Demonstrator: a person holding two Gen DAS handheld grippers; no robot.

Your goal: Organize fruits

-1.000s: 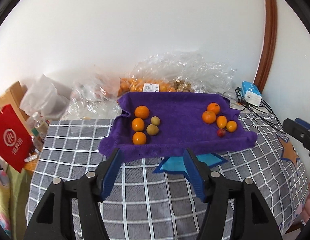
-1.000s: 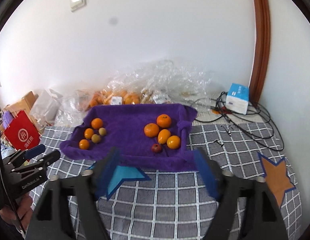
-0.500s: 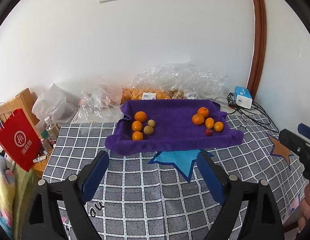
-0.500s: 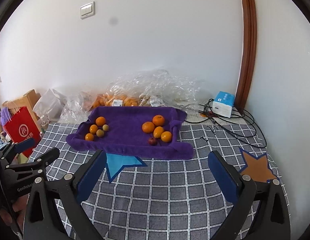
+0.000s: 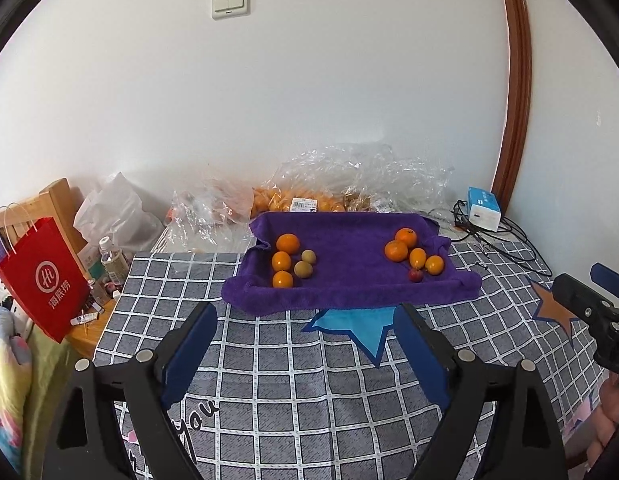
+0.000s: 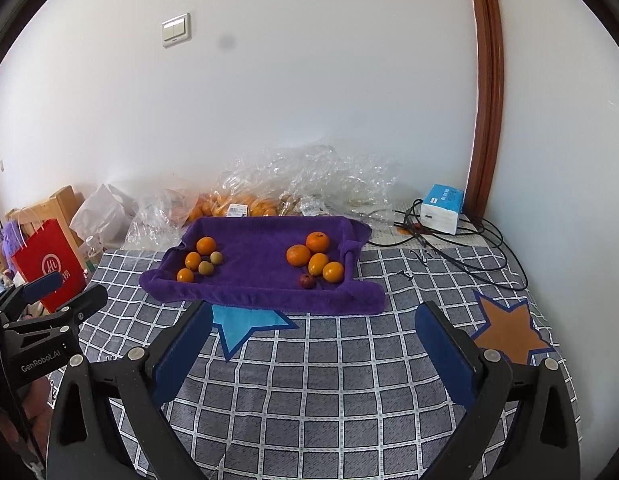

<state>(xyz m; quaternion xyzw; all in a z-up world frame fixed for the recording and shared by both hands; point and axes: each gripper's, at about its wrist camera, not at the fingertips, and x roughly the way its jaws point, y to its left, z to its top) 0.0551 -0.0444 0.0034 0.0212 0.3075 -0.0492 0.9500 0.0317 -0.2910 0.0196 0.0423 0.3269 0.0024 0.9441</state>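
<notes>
A purple towel [image 5: 349, 264] [image 6: 257, 264] lies at the far side of the checked cloth. On its left lie three oranges [image 5: 287, 243] [image 6: 205, 245] and two green-brown fruits [image 5: 303, 269] [image 6: 205, 267]. On its right lie several oranges [image 5: 395, 250] [image 6: 298, 255] and one small red fruit [image 5: 415, 275] [image 6: 307, 281]. My left gripper [image 5: 305, 312] is open and empty, short of the towel's near edge. My right gripper [image 6: 313, 312] is open and empty, also short of the towel.
Clear plastic bags with more oranges [image 5: 301, 200] [image 6: 245, 204] lie behind the towel against the wall. A blue-white tissue pack [image 5: 484, 208] [image 6: 442, 209] and black cables [image 6: 461, 248] sit at the back right. A red paper bag [image 5: 43, 280] [image 6: 49, 264] and bottles [image 5: 111, 260] stand left.
Both grippers have pulled back and risen from the towel, and their jaws have spread wider. The fruits have not moved.
</notes>
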